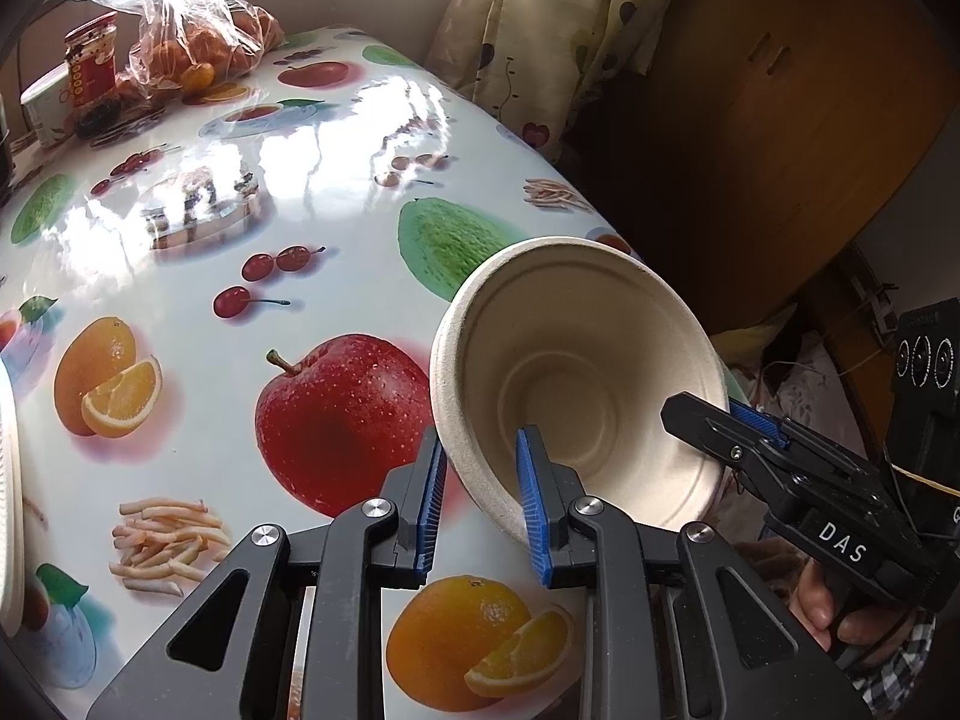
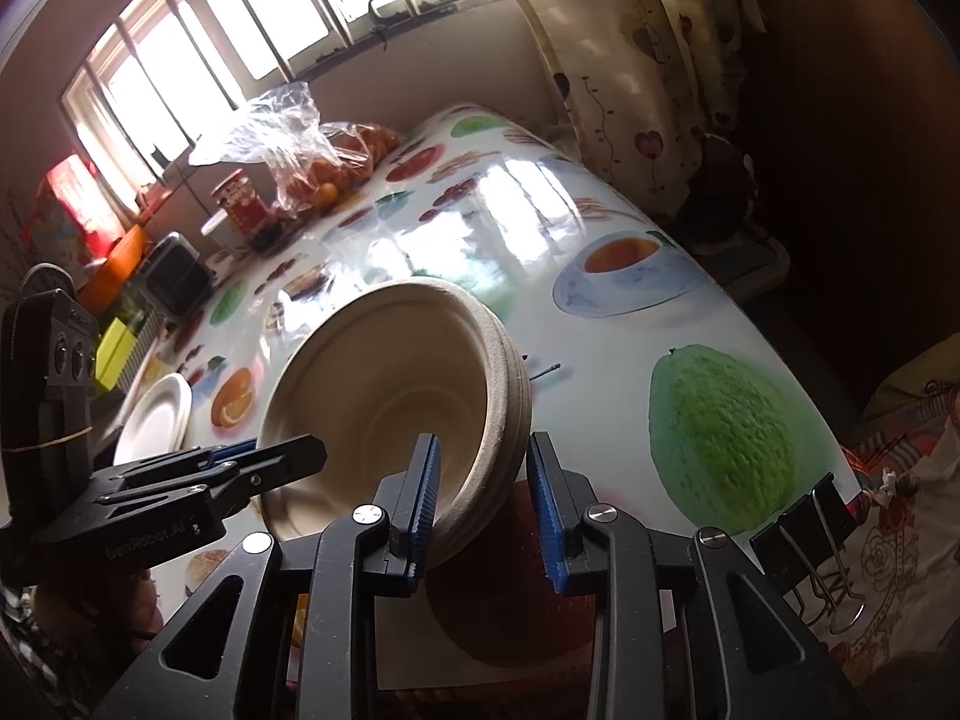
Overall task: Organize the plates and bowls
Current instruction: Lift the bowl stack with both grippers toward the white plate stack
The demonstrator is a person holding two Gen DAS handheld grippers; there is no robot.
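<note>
Stack of nested bowls (image 1: 576, 372), beige matte pulp with stepped rings inside and several thick rims showing at the edge, tipped up with the mouth toward both cameras over the near right part of the glossy fruit-print tabletop (image 1: 240, 210). Gripped at the rim from two sides: left hand-held gripper (image 1: 481, 438) clamped on the near-left wall, one blue pad (image 1: 533, 498) inside and one outside, right hand-held gripper (image 2: 485, 441) clamped likewise on the right wall. White plates (image 2: 156, 414) flat at the left, well apart from the bowls; bag (image 1: 186, 30) of oranges and jar (image 1: 91, 66) at the far end.
</note>
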